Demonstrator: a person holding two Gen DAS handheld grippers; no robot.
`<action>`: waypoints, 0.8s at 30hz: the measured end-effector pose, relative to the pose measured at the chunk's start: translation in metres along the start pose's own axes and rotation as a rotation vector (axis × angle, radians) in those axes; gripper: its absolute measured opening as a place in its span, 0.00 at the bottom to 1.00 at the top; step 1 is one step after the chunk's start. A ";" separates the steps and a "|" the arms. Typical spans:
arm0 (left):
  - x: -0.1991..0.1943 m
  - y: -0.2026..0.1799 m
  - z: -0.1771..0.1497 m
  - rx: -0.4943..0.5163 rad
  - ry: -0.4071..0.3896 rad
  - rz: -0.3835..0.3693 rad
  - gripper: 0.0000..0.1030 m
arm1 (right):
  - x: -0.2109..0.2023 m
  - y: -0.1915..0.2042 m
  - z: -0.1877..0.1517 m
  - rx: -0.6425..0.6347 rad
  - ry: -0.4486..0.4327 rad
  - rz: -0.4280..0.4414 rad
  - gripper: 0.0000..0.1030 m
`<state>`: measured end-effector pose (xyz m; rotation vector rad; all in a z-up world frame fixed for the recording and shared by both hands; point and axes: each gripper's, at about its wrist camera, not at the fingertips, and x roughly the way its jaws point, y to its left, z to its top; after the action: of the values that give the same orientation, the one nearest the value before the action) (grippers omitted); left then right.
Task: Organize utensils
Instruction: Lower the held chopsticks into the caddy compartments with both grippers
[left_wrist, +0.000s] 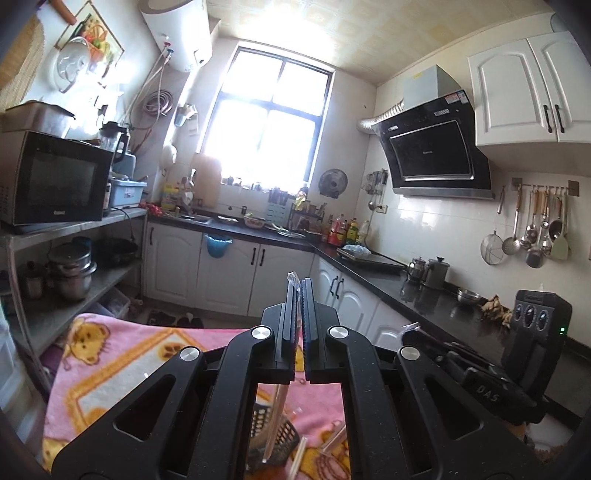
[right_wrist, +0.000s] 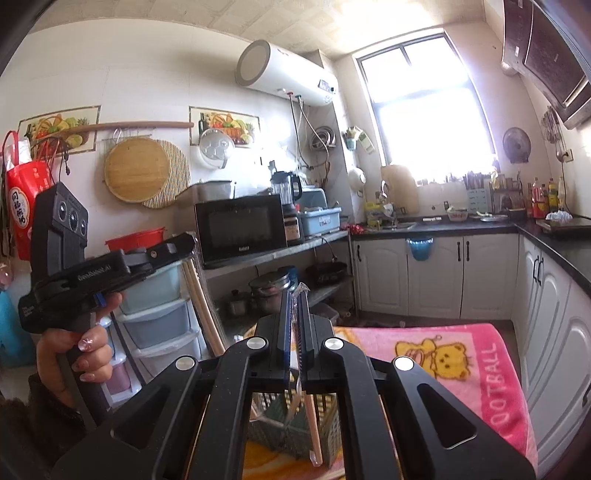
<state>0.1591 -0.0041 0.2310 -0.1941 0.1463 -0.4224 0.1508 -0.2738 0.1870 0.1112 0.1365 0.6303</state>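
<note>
Left wrist view: left gripper (left_wrist: 300, 284) is seen with jaws clenched on a chopstick pair in a clear plastic sleeve (left_wrist: 293, 280); the sleeve's crinkled end juts past the fingertips, and the wrapped sticks hang down behind the jaws towards a dark slotted utensil basket (left_wrist: 286, 439); the basket rests on a pink bear-print blanket (left_wrist: 122, 354); another wrapped stick (left_wrist: 297, 458) lies just beside the basket; the right gripper's body (left_wrist: 532, 332) is seen at the right edge, its fingers mostly hidden.

Right wrist view: right gripper (right_wrist: 295, 295) is likewise clamped on a second sleeved chopstick pair (right_wrist: 312, 421), whose lower length hangs tilted over a green-grey slotted basket (right_wrist: 291, 424) on the same blanket (right_wrist: 480, 373); the left tool is held by a hand (right_wrist: 79, 354) at the left.

Background, both views: microwave (right_wrist: 240, 227), window (left_wrist: 269, 125), black worktop (left_wrist: 417, 295).
</note>
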 end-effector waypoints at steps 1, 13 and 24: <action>0.001 0.003 0.002 -0.005 -0.005 0.006 0.01 | 0.001 0.000 0.003 -0.001 -0.010 0.005 0.03; 0.022 0.030 0.015 -0.045 -0.019 0.054 0.01 | 0.021 0.006 0.036 -0.056 -0.085 0.011 0.03; 0.053 0.031 -0.002 -0.016 0.029 0.049 0.01 | 0.054 0.001 0.030 -0.072 -0.036 -0.012 0.03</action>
<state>0.2186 0.0012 0.2167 -0.2000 0.1828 -0.3749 0.1982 -0.2422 0.2112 0.0522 0.0801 0.6205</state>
